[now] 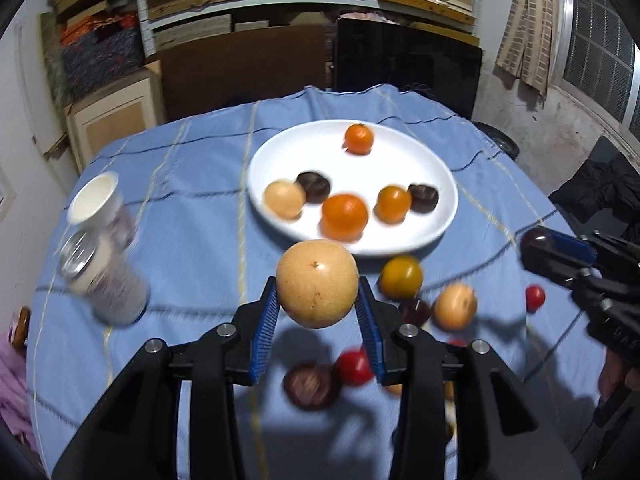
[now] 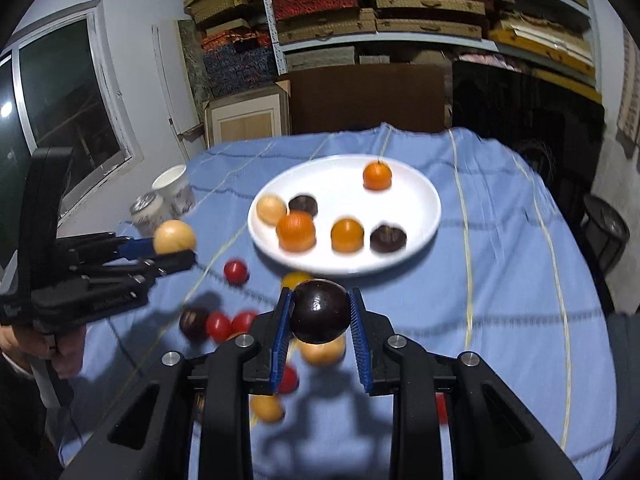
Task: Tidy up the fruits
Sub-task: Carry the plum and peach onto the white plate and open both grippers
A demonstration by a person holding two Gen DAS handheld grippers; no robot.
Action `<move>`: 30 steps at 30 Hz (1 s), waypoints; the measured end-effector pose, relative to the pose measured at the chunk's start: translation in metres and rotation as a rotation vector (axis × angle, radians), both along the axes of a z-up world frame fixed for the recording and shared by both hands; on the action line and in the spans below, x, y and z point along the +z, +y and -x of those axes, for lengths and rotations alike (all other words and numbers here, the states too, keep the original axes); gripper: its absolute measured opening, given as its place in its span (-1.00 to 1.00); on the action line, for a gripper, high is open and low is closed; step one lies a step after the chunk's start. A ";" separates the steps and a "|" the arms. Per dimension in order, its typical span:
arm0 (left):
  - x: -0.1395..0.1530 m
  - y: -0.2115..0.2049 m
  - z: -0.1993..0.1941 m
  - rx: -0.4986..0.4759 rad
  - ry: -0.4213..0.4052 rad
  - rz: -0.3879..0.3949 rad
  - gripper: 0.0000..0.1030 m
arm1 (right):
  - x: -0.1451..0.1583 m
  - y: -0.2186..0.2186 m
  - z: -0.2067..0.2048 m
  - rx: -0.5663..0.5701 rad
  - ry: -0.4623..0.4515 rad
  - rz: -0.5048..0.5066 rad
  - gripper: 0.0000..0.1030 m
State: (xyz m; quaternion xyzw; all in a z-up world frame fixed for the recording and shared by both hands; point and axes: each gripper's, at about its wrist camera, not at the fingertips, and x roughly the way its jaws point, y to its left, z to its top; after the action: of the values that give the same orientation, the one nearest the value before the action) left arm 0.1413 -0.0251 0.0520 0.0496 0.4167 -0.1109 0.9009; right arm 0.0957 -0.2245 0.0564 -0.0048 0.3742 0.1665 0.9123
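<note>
We hold 2 smooth, firm round fruits clear above the blue-clothed counter (image 1: 192,168), the left gripper (image 1: 318,312) fingers clamped across the tan fruit's (image 1: 317,283) widest girth, the right gripper (image 2: 320,320) fingers pinching the glossy dark plum-like fruit (image 2: 320,310), likely slippery.

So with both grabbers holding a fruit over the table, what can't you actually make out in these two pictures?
- Loose fruits on the blue tablecloth: in both wrist views some sit behind the black gripper frames, so no full count.
- Dark fruit in the right gripper: its underside is hidden.
- Can and white cup: motion blur in the left wrist view makes any print unreadable.
- Person: only a hand shows at the right wrist view's edge.
</note>
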 end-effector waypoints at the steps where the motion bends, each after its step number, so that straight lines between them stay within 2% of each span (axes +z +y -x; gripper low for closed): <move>1: -0.001 -0.005 -0.010 -0.009 0.008 0.004 -0.27 | -0.001 0.002 -0.011 -0.003 0.003 0.004 -0.45; 4: -0.011 -0.020 -0.044 -0.004 0.033 -0.019 -0.27 | -0.010 0.007 -0.041 -0.002 0.024 0.007 -0.45; 9: -0.021 -0.024 -0.092 0.033 0.071 0.014 -0.27 | -0.031 0.009 -0.084 -0.022 0.080 0.000 -0.45; 12: -0.032 -0.022 -0.113 0.053 0.103 0.010 -0.27 | -0.049 0.012 -0.101 -0.019 0.128 0.002 -0.45; 15: -0.035 -0.017 -0.124 0.068 0.088 0.045 -0.25 | -0.064 0.015 -0.111 -0.027 0.163 0.005 -0.44; 16: -0.034 -0.016 -0.127 0.074 0.086 0.060 -0.12 | -0.068 0.014 -0.113 -0.030 0.169 -0.004 -0.42; 17: -0.035 -0.014 -0.131 0.088 0.088 0.072 0.08 | -0.071 0.014 -0.114 -0.036 0.172 -0.014 -0.28; 18: -0.034 -0.014 -0.133 0.103 0.084 0.071 0.54 | -0.071 0.013 -0.114 -0.039 0.165 -0.019 -0.15; 19: -0.033 -0.013 -0.133 0.119 0.071 0.065 0.62 | -0.069 0.012 -0.111 -0.047 0.145 -0.024 -0.08; 20: -0.031 -0.013 -0.131 0.126 0.053 0.061 0.62 | -0.066 0.011 -0.108 -0.047 0.133 -0.028 0.02; 23: -0.026 -0.016 -0.126 0.105 0.048 0.055 0.62 | -0.058 0.007 -0.098 -0.055 0.109 -0.034 0.07; 26: -0.021 -0.012 -0.115 0.114 0.041 0.060 0.62 | -0.050 -0.002 -0.086 -0.064 0.099 -0.057 0.20; 30: -0.018 -0.004 -0.093 0.124 0.049 0.060 0.62 | -0.044 -0.014 -0.066 -0.077 0.099 -0.066 0.21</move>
State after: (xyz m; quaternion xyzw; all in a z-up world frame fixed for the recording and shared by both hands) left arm 0.2347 -0.0293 0.0342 -0.0061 0.4374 -0.0687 0.8966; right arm 0.1613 -0.2381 0.0124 0.0478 0.4130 0.1434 0.8981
